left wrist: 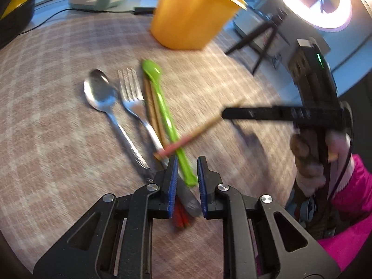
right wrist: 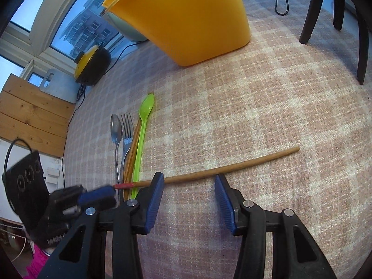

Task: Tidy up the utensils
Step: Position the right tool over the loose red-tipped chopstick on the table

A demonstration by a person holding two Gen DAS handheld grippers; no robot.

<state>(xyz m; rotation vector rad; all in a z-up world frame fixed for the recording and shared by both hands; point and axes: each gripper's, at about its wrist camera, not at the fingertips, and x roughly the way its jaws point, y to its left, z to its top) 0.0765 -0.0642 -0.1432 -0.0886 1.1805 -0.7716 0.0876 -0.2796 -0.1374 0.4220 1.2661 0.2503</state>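
Lying slantwise on checked woven cloth [right wrist: 267, 107] — round wooden chopstick [right wrist: 232, 166], red-tipped.

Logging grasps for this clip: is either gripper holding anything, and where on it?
Nothing is held. Both the left gripper and right gripper are open; the red-tipped wooden chopstick lies on the cloth.

checked tablecloth [right wrist: 279, 107] | ring light [left wrist: 313, 2] | yellow-black pot [right wrist: 91, 66] | chair legs [right wrist: 362, 30]

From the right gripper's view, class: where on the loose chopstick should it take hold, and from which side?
Grip the bare wooden shaft of the loose chopstick, coming from above. It lies flat on the tablecloth, crosswise to the open right gripper; its red end overlaps the green spoon near the left gripper.
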